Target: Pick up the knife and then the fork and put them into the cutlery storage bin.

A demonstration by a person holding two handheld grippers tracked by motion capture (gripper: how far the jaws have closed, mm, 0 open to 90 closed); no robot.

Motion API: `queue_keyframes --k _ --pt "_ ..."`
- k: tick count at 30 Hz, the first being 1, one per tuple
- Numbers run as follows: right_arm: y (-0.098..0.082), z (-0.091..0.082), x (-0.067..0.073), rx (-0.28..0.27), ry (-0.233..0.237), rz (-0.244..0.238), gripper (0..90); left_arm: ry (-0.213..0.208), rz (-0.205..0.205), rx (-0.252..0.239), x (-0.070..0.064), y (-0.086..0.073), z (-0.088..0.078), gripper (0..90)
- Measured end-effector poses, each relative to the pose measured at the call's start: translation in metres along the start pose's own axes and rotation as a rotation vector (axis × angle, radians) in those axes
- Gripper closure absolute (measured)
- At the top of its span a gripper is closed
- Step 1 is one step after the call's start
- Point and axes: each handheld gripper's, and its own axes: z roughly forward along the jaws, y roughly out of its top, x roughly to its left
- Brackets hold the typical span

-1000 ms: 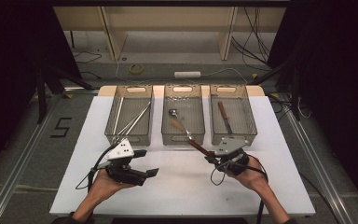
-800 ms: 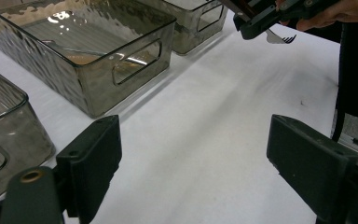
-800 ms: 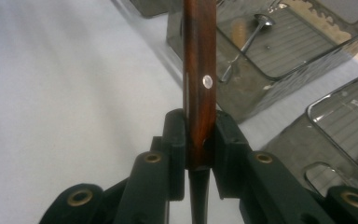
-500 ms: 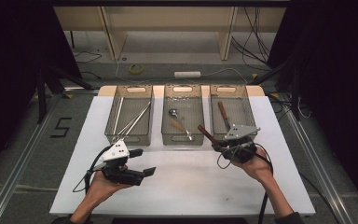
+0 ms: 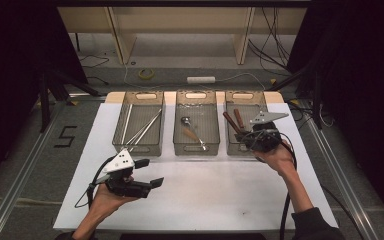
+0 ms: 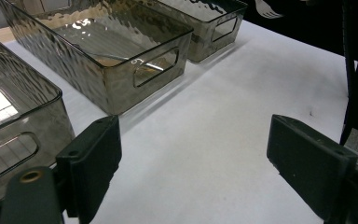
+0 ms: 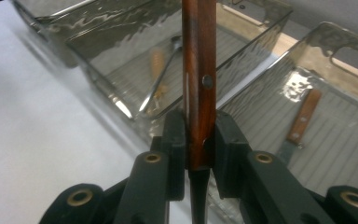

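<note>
Over right bin: right gripper (image 5: 254,134) clamped wood-handled knife (image 7: 199,84)
Left gripper (image 6: 193,158): wide, empty
Done: 1 knife (image 7: 302,122) binned
Left: drop held knife into right bin (image 5: 270,96)

High cam overhead, claw cams close-up

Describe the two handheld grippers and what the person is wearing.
Both the left gripper and the right gripper have black bodies, each topped by a grey three-cornered plate dotted with small holes. The jaws are black blocks on arms with brass-coloured pivot pins. A black cable trails from each. A dark sleeve covers the right forearm.
</note>
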Motion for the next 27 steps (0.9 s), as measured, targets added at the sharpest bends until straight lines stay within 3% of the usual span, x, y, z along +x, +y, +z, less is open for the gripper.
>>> queue_keyframes --k 15,27 --pt "0.028 0.021 -0.043 0.037 -0.077 0.097 77.6 0.014 -0.012 -0.020 0.000 -0.002 -0.003 17.3" --pt "0.035 0.039 -0.060 0.064 -0.120 0.152 77.5 0.016 -0.016 -0.027 -0.001 -0.003 -0.006 17.2"
